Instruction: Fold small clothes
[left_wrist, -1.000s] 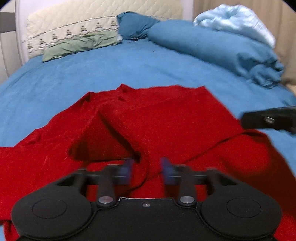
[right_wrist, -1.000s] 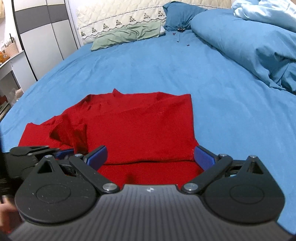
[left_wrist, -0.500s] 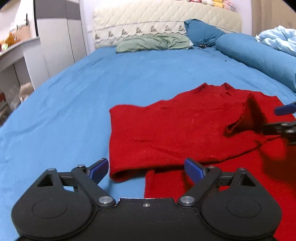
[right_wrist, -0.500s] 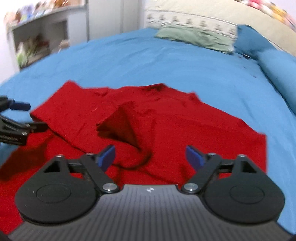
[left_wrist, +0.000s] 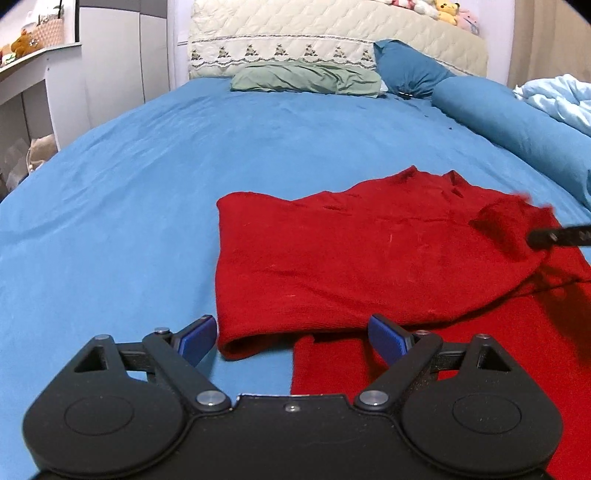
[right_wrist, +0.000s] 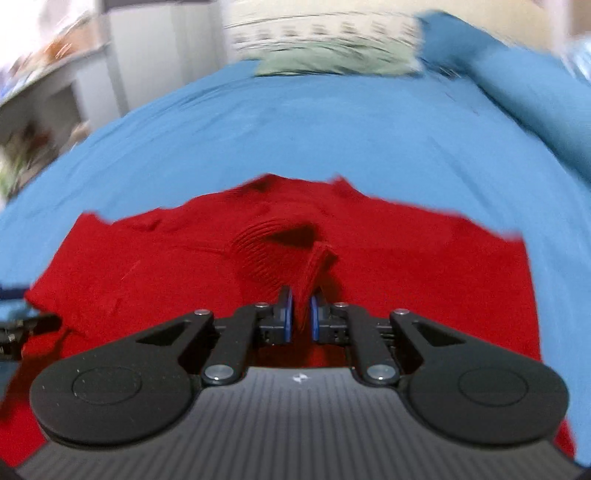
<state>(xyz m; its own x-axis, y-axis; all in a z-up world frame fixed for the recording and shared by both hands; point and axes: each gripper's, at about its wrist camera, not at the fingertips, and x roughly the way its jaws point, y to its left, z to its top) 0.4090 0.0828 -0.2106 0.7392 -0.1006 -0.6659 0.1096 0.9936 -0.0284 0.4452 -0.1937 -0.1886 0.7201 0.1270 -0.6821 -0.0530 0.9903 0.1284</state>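
Observation:
A red knit garment (left_wrist: 369, 258) lies partly folded on the blue bed sheet (left_wrist: 147, 184). My left gripper (left_wrist: 291, 338) is open and empty, just in front of the garment's folded near-left corner. My right gripper (right_wrist: 300, 318) is shut on a raised ribbed fold of the red garment (right_wrist: 288, 254) near its middle. The right gripper's tip also shows in the left wrist view (left_wrist: 554, 238) at the right edge, where the cloth is pulled up. The left gripper's tip shows at the left edge of the right wrist view (right_wrist: 22, 326).
A green pillow (left_wrist: 306, 77) and a blue pillow (left_wrist: 406, 70) lie at the headboard (left_wrist: 332, 37). A rolled blue duvet (left_wrist: 517, 125) runs along the right side. White cabinets (left_wrist: 110, 66) stand to the left of the bed.
My left gripper has opened, let go of the cloth and moved to the garment's left side. My right gripper has closed on a fold in the middle and the right view is blurred by motion.

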